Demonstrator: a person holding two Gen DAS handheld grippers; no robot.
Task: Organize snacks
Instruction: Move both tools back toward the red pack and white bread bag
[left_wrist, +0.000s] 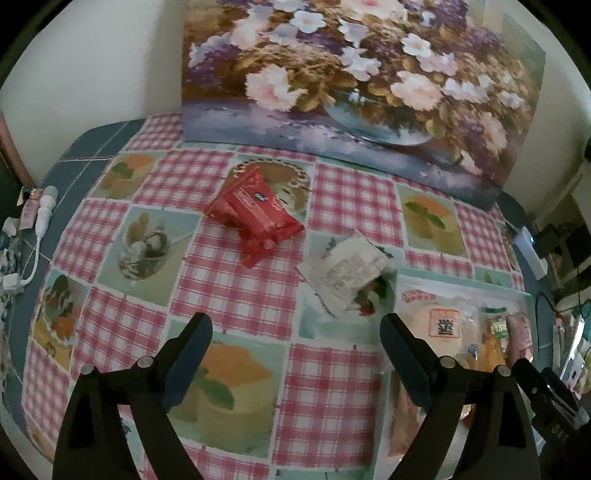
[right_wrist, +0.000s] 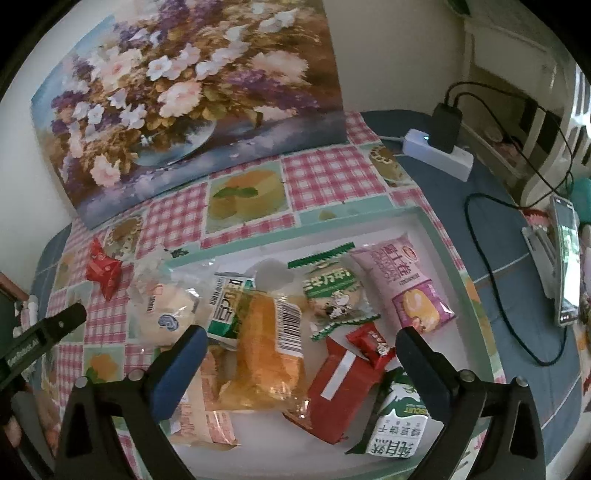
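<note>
Snacks: most gathered in tray (right_wrist: 448, 236) at frame centre, evidently the collecting place; red packet (left_wrist: 255, 212) and white packet (left_wrist: 345, 273) lie outside on the tablecloth; left gripper (left_wrist: 295, 328) and right gripper (right_wrist: 301, 343) spread wide, empty.

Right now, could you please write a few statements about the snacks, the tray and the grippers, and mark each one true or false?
1. The red snack packet lies on the tablecloth, outside the tray. True.
2. The left gripper is clamped on a packet. False: its jaws stand open with nothing between them.
3. The pink packet lies in the tray. True.
4. The right gripper is shut. False: it is open above the tray.
5. The tray is empty. False: several snacks lie in it.
</note>
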